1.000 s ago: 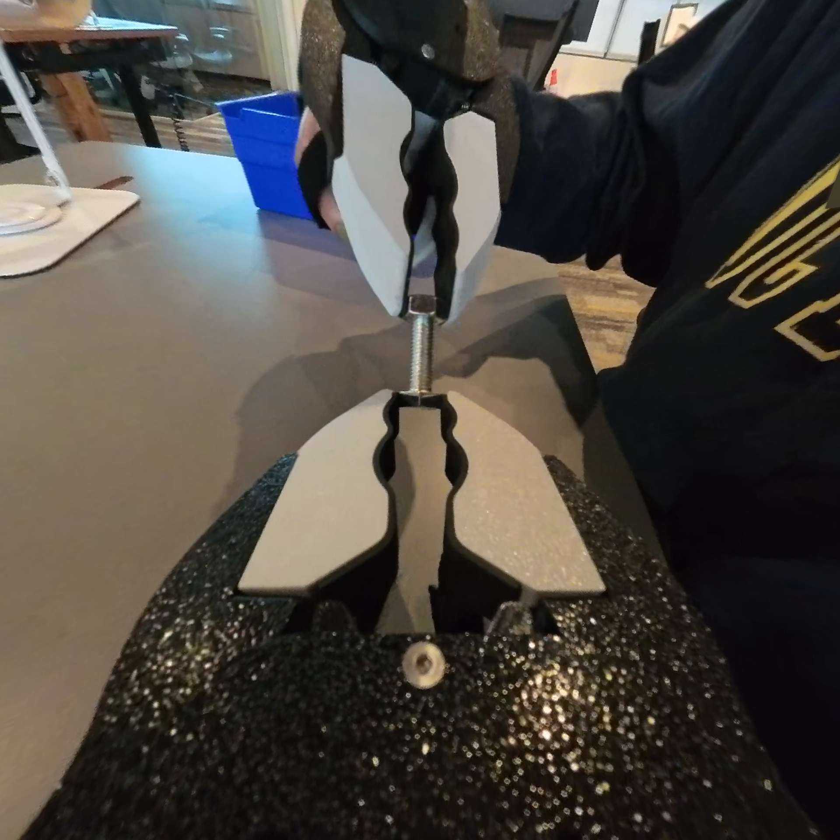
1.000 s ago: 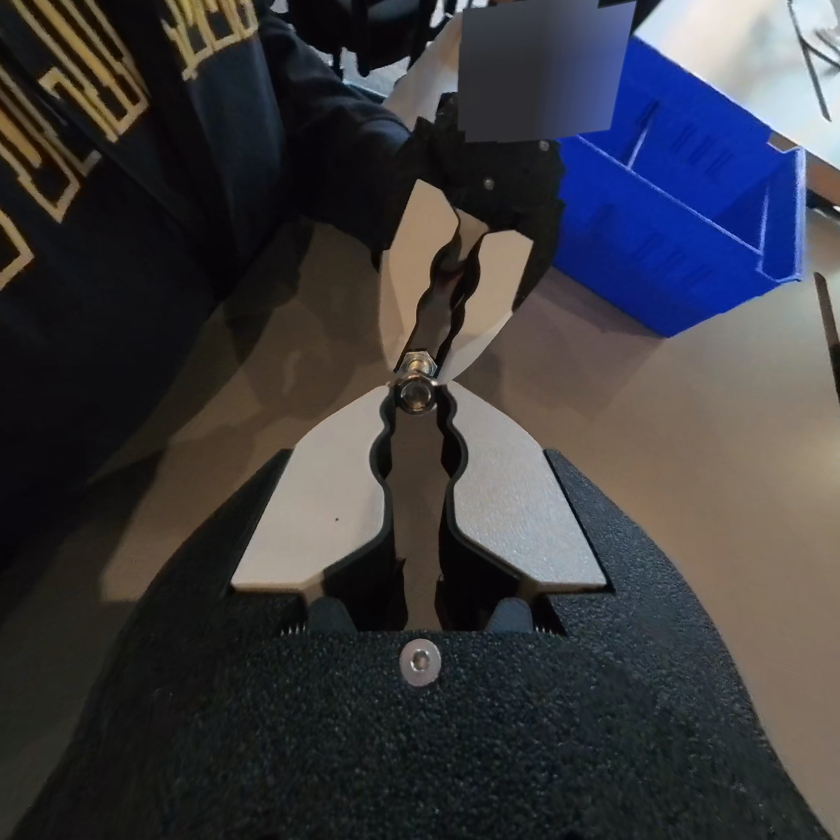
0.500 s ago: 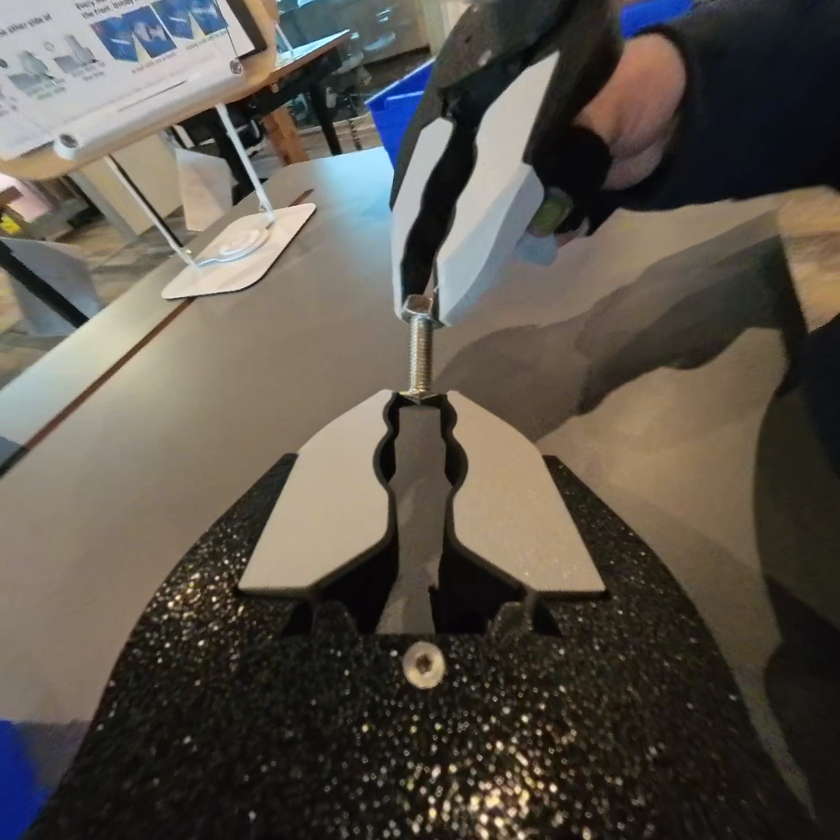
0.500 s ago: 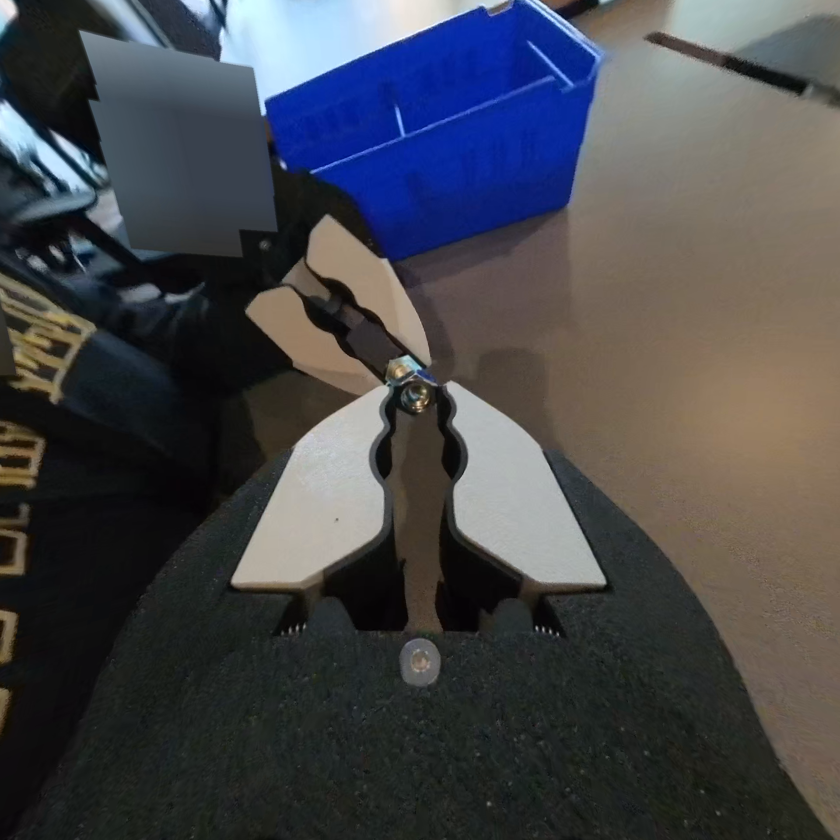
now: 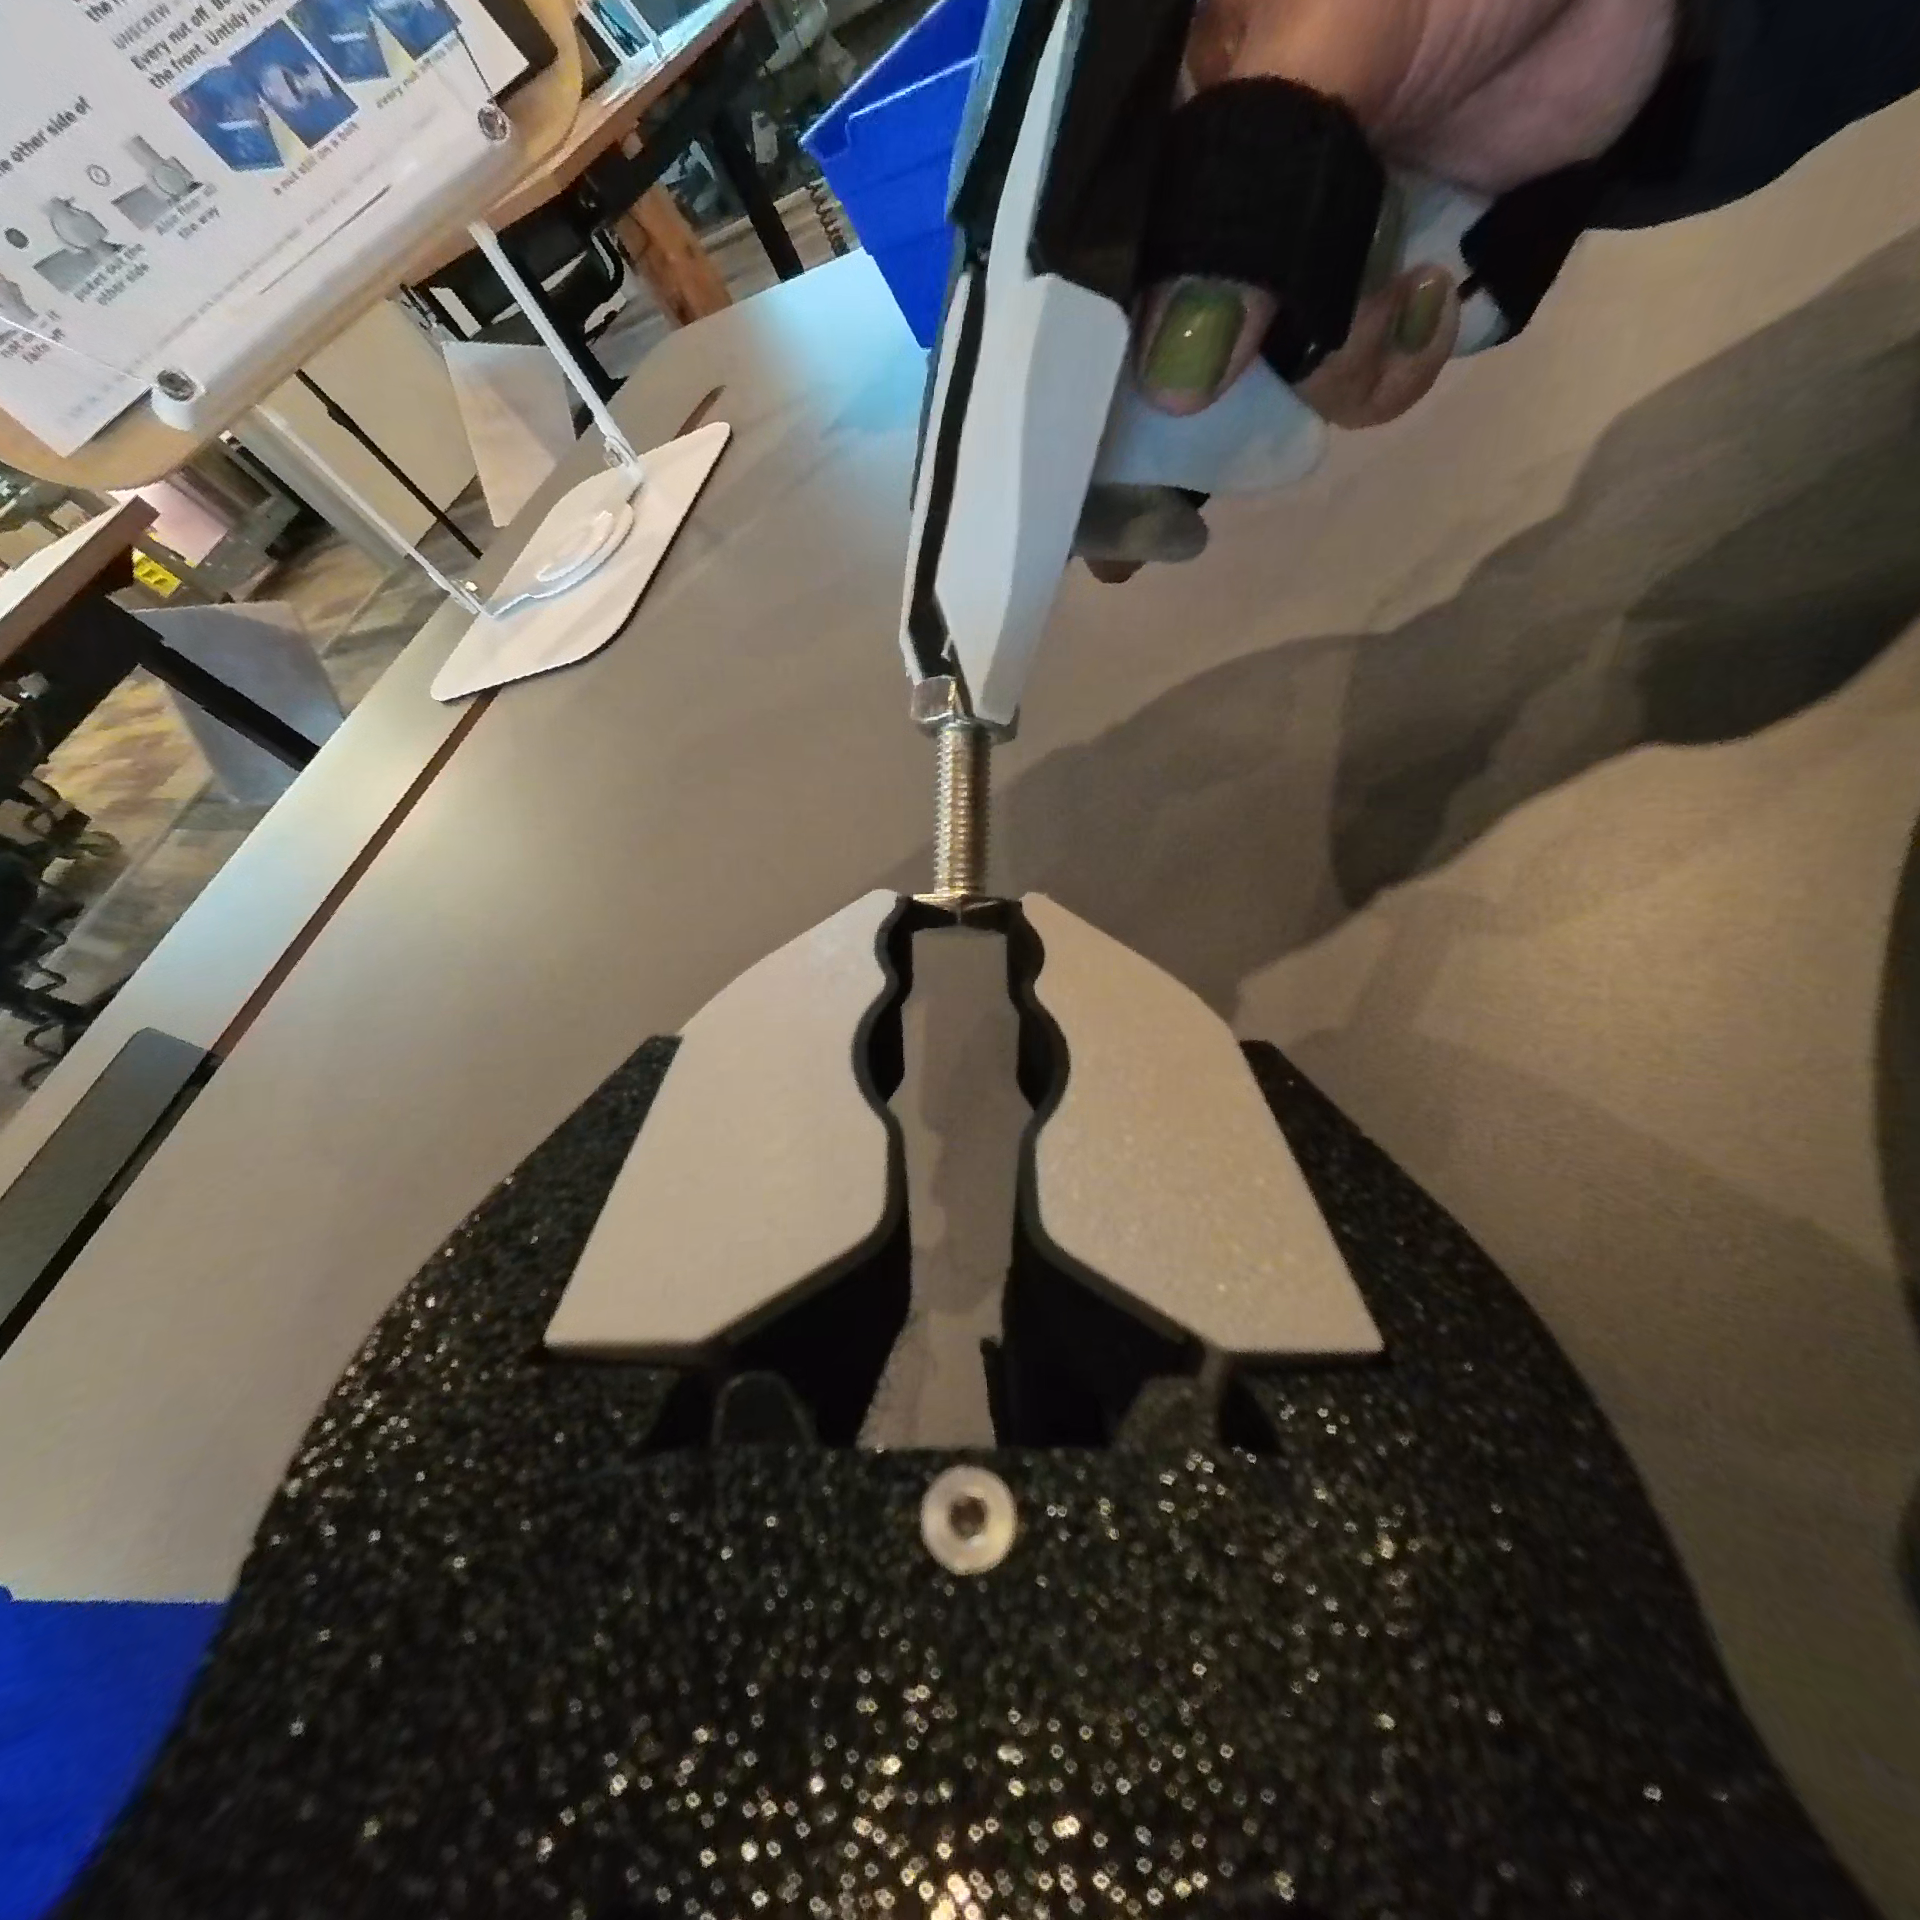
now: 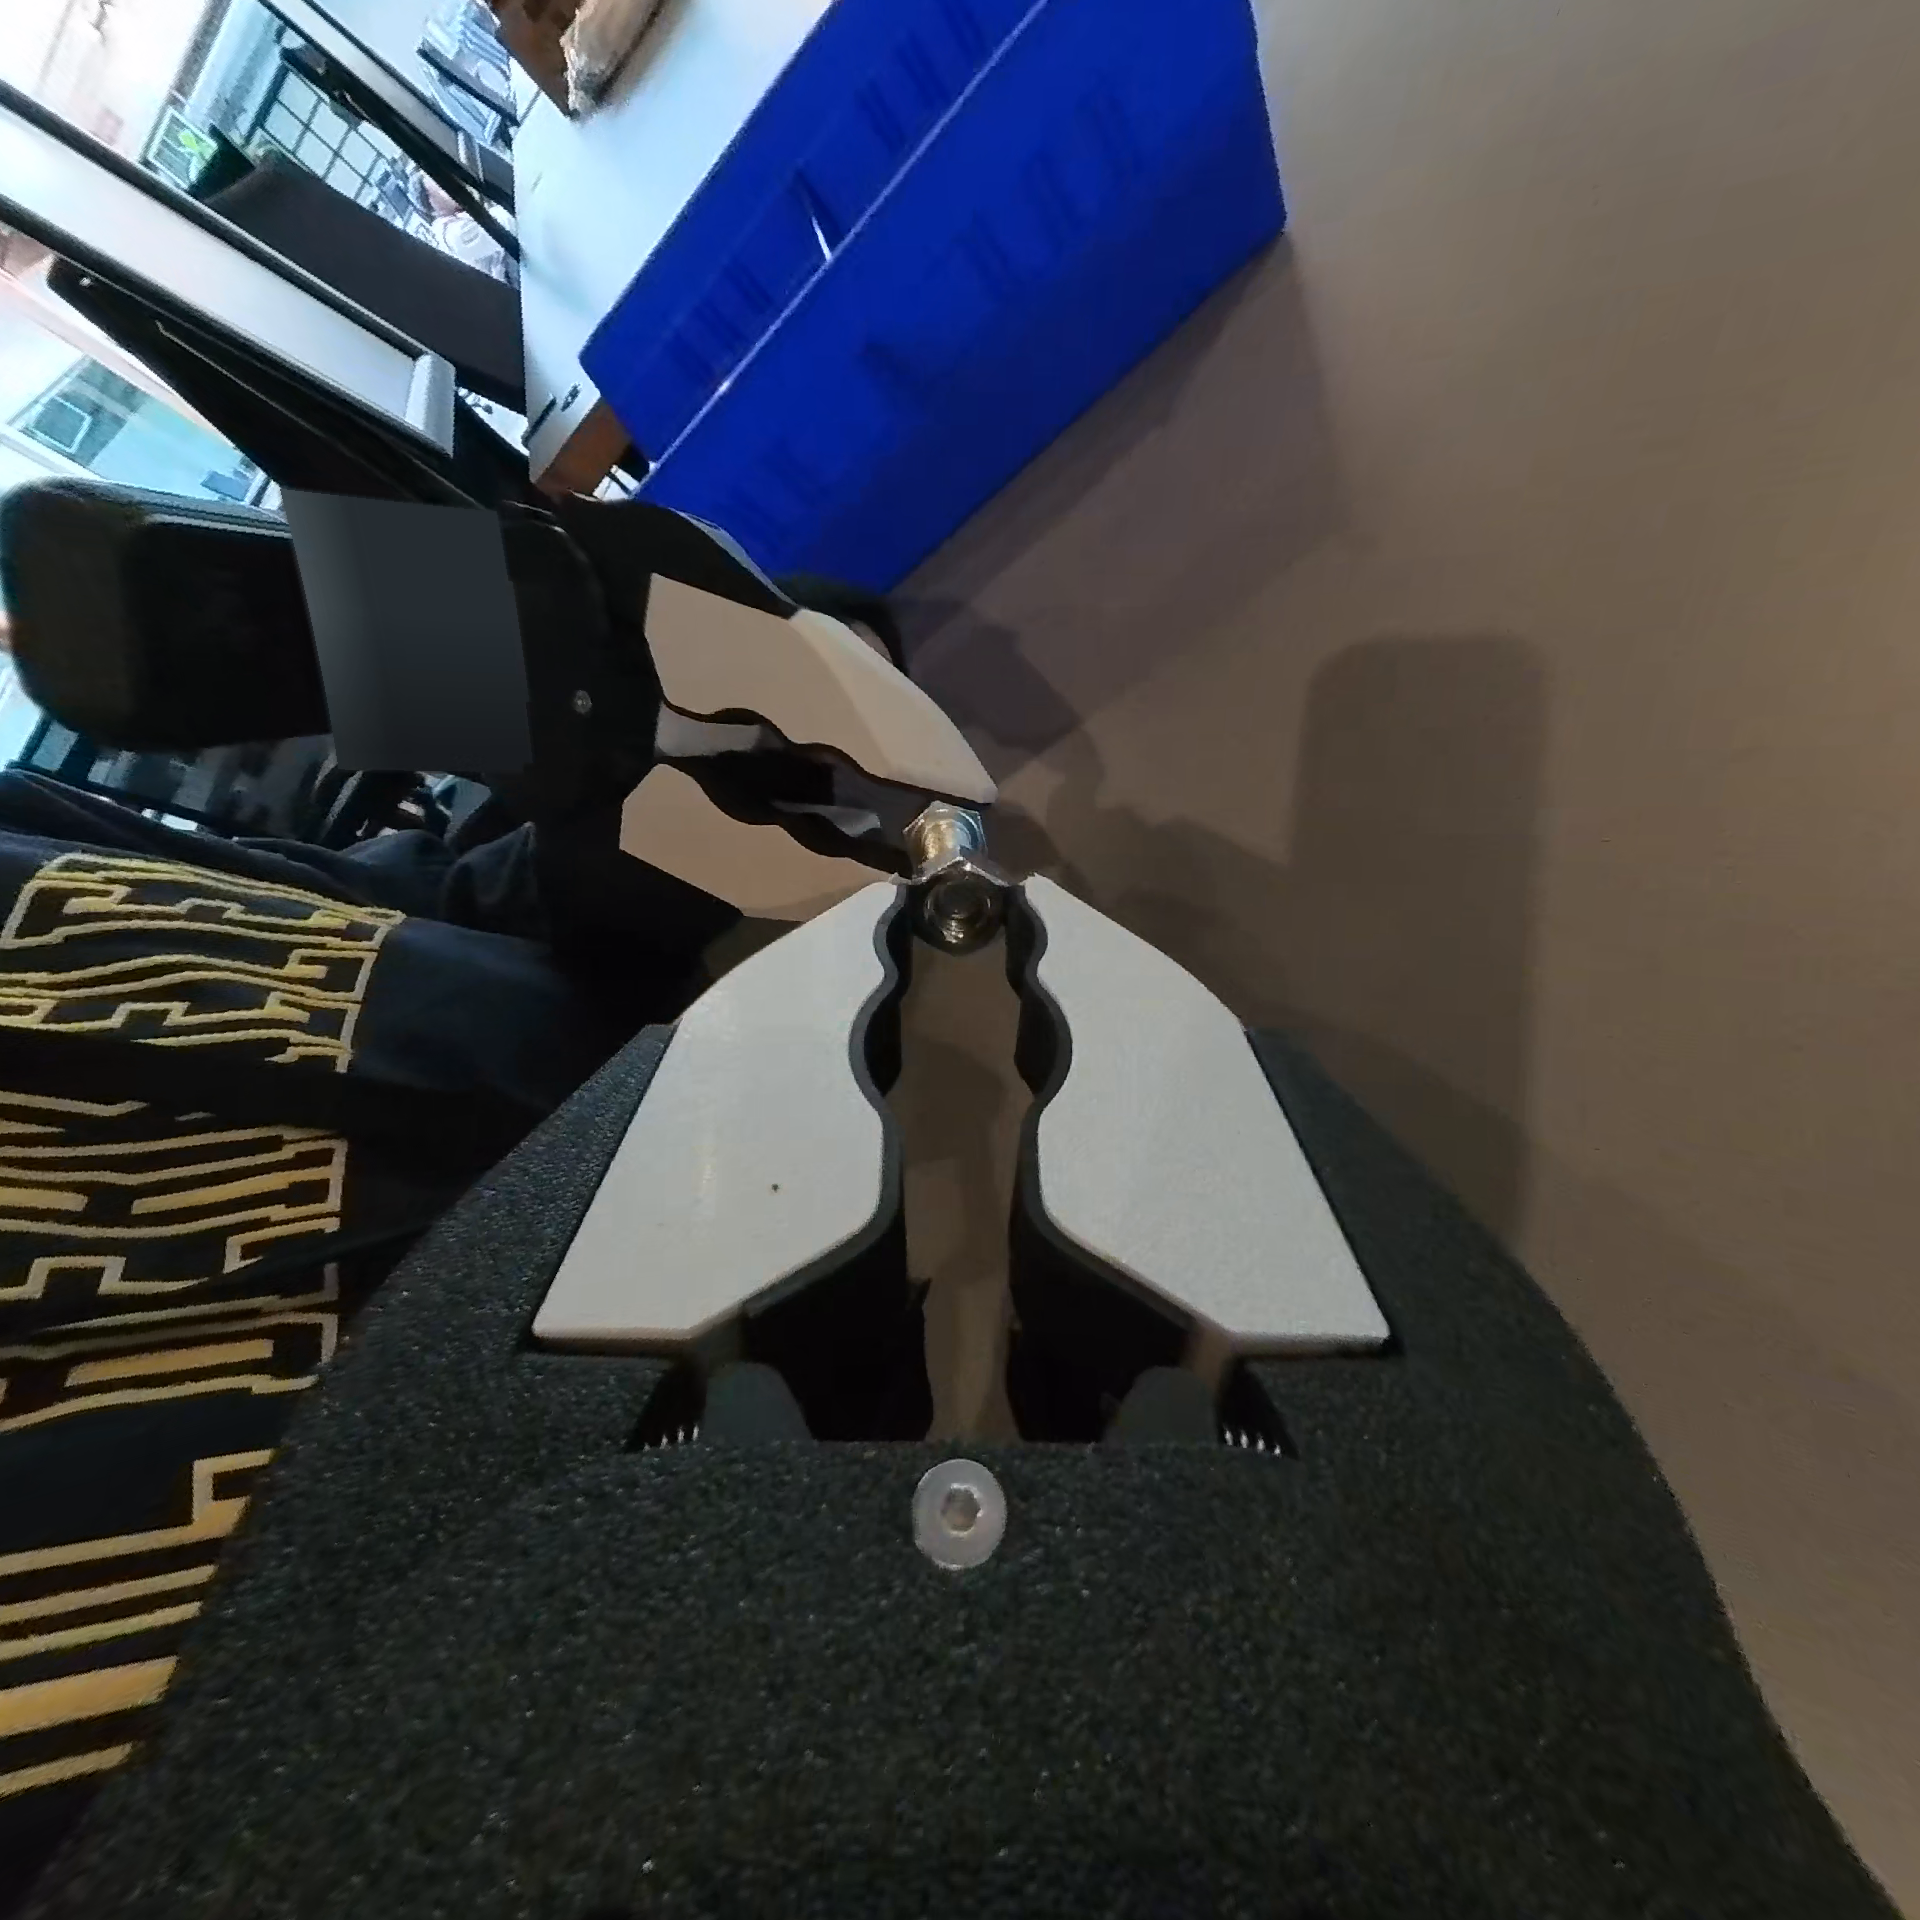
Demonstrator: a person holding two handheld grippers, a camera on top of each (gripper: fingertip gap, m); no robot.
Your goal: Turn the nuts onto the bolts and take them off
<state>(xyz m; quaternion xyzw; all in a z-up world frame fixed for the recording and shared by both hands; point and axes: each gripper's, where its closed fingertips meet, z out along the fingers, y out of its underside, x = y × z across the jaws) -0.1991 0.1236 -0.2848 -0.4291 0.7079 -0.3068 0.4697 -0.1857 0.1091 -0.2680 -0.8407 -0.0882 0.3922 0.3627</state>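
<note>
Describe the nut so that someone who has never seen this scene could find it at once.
Start at the grey table with the blue bin on it. Above the table two grippers meet tip to tip, joined by a threaded silver bolt. The left gripper clamps the bolt's head; the nut is the small silver hexagon at the bolt's far end, pinched in the right gripper.

Blue bin (image 6: 935, 260) on grey table (image 5: 623, 831); white sign stand (image 5: 582, 561) near edge.
</note>
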